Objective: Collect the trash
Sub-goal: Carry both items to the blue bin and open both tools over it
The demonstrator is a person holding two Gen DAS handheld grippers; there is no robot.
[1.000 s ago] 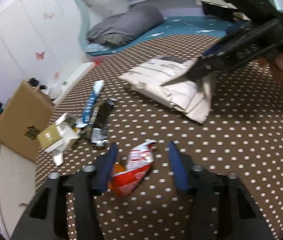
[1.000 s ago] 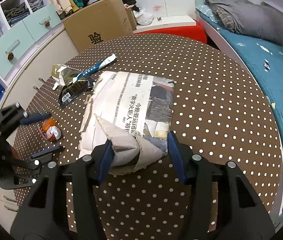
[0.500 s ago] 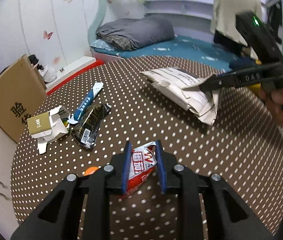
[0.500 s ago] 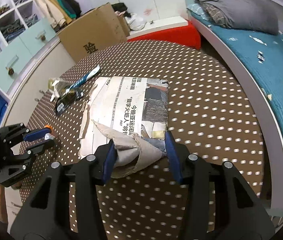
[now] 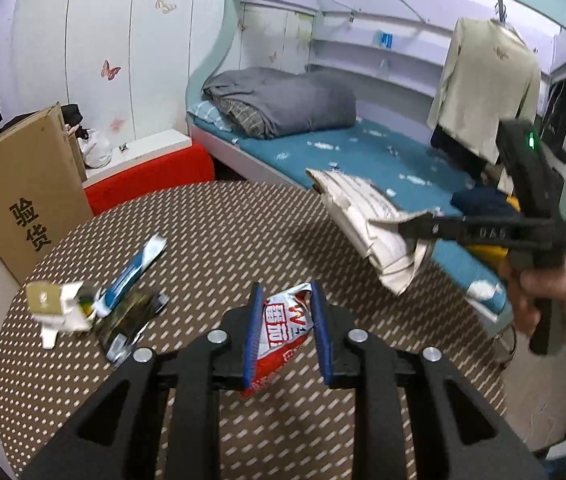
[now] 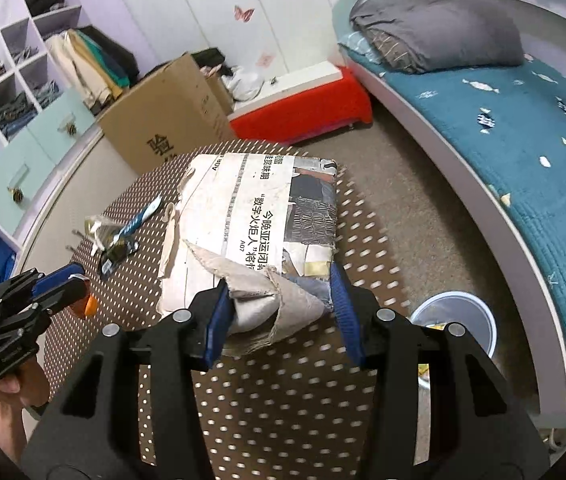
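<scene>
My left gripper (image 5: 287,294) is shut on a red and white snack wrapper (image 5: 281,332), which hangs above the brown dotted round table (image 5: 223,232). My right gripper (image 6: 279,292) is shut on the crumpled corner of a folded newspaper (image 6: 251,208). The paper is off the table, tilted away from the fingers. From the left wrist view the same newspaper (image 5: 363,216) hangs at the right gripper (image 5: 415,232), out past the table's right edge, with a hand behind it. The left gripper (image 6: 63,284) appears at the left in the right wrist view.
On the table's left side lie a blue and white wrapper (image 5: 139,268), a dark wrapper (image 5: 131,320) and a small torn carton (image 5: 55,308). A cardboard box (image 5: 23,200) stands beyond. A round bin (image 6: 459,320) sits on the floor right of the table, beside the bed (image 6: 503,140).
The left gripper's jaws closed on the snack wrapper and lifted it off the table. The right gripper raised the newspaper and carried it rightwards, past the table edge.
</scene>
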